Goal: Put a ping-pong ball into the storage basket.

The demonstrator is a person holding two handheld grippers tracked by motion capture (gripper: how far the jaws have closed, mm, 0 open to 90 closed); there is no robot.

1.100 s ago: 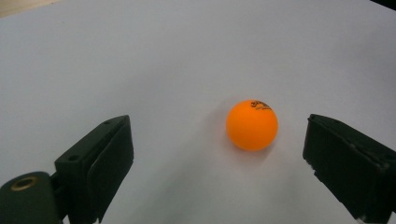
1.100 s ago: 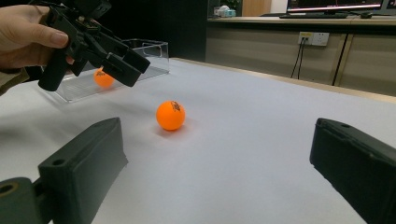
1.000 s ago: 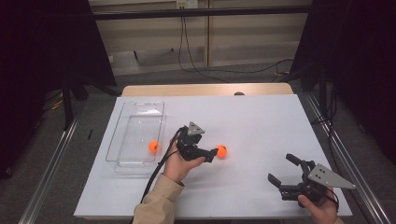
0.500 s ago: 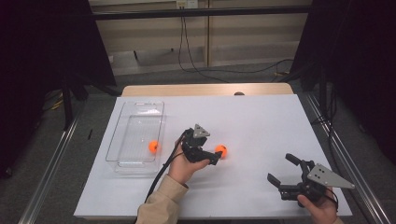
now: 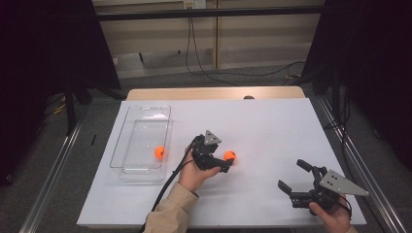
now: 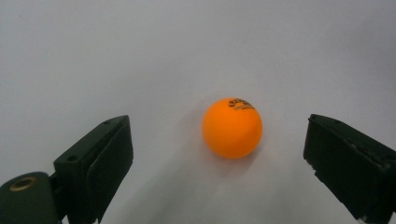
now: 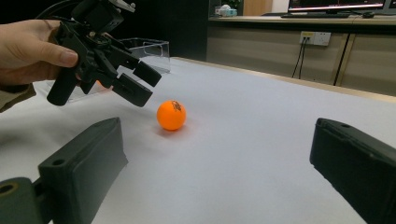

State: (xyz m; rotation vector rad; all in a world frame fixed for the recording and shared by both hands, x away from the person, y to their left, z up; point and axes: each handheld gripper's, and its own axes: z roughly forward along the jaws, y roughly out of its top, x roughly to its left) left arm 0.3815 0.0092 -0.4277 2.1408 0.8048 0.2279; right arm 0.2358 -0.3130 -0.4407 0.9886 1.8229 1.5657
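On the white worktop (image 5: 262,121), an orange ball (image 5: 230,156) lies just ahead of the left gripper (image 5: 224,165), fingers apart to straddle it, while the right gripper (image 5: 292,175) rests aside, fingers also apart.

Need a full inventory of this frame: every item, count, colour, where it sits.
Orange table-tennis ball on the sheet: 1, orange with dark print, on the white sheet between the left gripper's open jaws, untouched.
Orange ball in the bin: 1, orange, inside the bin, near its front right.
Clear plastic rectangular bin: 1, transparent, left part of the table.
White table sheet: 1, white, covers the table top.
Wooden table edge: 1, light brown, far side.
Left gripper: 1, black, jaws open around the ball on the sheet.
Right gripper: 1, black, jaws open, near right corner.
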